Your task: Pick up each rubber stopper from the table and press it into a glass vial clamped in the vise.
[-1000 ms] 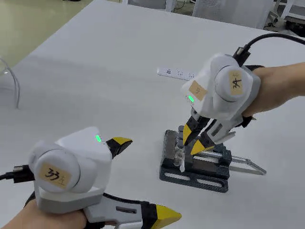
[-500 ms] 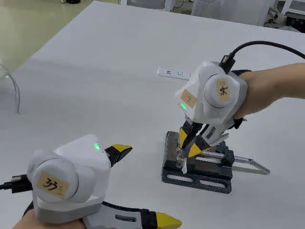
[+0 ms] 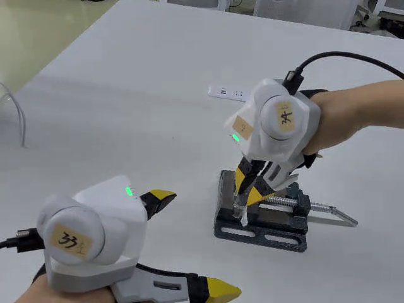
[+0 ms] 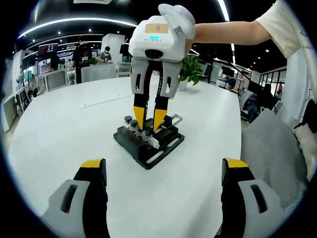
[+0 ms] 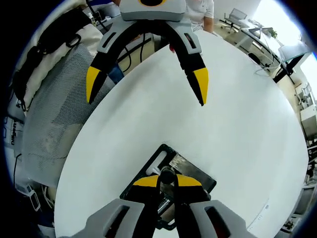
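**At the vise (image 3: pixel 260 228): one stopper (image 5: pixel 167 174) going into a vial (image 3: pixel 242 213), the rest uncertain**

Over the vise, the right gripper (image 3: pixel 248 189) points steeply down with its jaws clenched on one dark stopper. Its own view shows the stopper pinched between the yellow tips, directly above the clamp. In the head view the tips sit at the mouth of a clear vial held upright in the vise. I judge that this stopper is being seated, but the tips hide whether it is pressed fully home. The left gripper (image 3: pixel 189 243) hangs close to the person, well apart from the vise. Its jaws are spread wide with nothing between them, and it looks idle.

Done, as I read it: in the left gripper view, two dark-topped vials (image 4: pixel 131 121) stand in the row just beside the right gripper's tips, and they look already stoppered. Left to do: finish this press, let go, then fetch a stopper for any vial that is open. The row runs on under and behind the tips, too small to tell whether any vial there is open.

The count:
- one vise, with one handle (image 3: pixel 329 213) sticking out sideways
- two grippers
- one stopper, in the right gripper's jaws
- at least three vials: two capped and one under the tips, with the full total unclear
- one white strip (image 3: pixel 226 94) lying on the table (image 3: pixel 126 95) beyond the vise

How many loose stoppers wait on the table I cannot tell
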Motion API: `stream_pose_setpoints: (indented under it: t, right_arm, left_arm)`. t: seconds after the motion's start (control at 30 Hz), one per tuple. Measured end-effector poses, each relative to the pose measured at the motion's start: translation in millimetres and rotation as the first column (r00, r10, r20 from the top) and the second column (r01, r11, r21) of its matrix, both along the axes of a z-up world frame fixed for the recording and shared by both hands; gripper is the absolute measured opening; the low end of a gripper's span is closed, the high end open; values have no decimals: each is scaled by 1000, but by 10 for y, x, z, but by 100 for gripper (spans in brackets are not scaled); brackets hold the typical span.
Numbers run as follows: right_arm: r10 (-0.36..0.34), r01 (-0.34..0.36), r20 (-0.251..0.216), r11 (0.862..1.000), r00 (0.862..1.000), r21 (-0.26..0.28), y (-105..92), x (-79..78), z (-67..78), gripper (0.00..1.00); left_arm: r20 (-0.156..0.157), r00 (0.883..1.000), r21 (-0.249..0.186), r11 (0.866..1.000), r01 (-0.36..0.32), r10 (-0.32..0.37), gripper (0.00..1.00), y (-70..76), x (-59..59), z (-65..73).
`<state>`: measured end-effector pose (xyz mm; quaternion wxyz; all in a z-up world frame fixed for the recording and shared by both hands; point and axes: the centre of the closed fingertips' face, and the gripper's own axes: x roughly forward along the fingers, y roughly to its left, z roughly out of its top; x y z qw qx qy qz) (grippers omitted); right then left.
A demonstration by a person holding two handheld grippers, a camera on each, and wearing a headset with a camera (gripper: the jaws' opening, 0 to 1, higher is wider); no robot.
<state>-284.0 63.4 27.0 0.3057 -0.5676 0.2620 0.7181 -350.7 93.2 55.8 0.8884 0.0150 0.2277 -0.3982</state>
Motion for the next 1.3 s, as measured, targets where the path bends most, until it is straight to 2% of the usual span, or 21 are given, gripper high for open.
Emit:
stream_pose_setpoints:
  t: [0.4, 0.53, 0.7, 0.77, 1.07, 1.1, 1.17, 1.3]
  right_arm:
    - [-38, 38, 6, 999, 999, -12, 4, -16, -4, 5]
    - [-27, 28, 30, 999, 999, -27, 16, -35, -6, 6]
    - [-88, 88, 3, 996, 996, -18, 15, -5, -10, 5]
    - [-87, 87, 4, 996, 996, -12, 11, -7, -11, 5]
    - [-165, 165, -5, 986, 986, -2, 16, -5, -7, 4]
    - [-196, 196, -12, 981, 980, 4, 28, -20, -9, 4]
    - [-199, 199, -11, 980, 980, 9, 29, -25, -6, 4]
    - [-252, 252, -12, 967, 968, 33, 46, -4, -21, 4]
  left_arm:
    - [-1, 1000, -7, 1000, -3, 3, 96, -4, -26, 5]
    - [-2, 1000, -9, 1000, -4, 4, 95, 1, -16, 1]
    - [1, 1000, -13, 1000, -5, 5, 95, 0, -6, 7]
    - [2, 1000, -14, 1000, -6, 6, 95, -2, -2, 9]
    - [2, 1000, -18, 1000, -5, 5, 95, -28, 1, 4]
    - [2, 1000, -20, 1000, -5, 5, 95, -32, 1, 4]
    - [2, 1000, -21, 1000, -4, 4, 95, -41, -2, 4]
    - [1, 1000, -25, 1000, -4, 4, 95, -54, -4, 2]
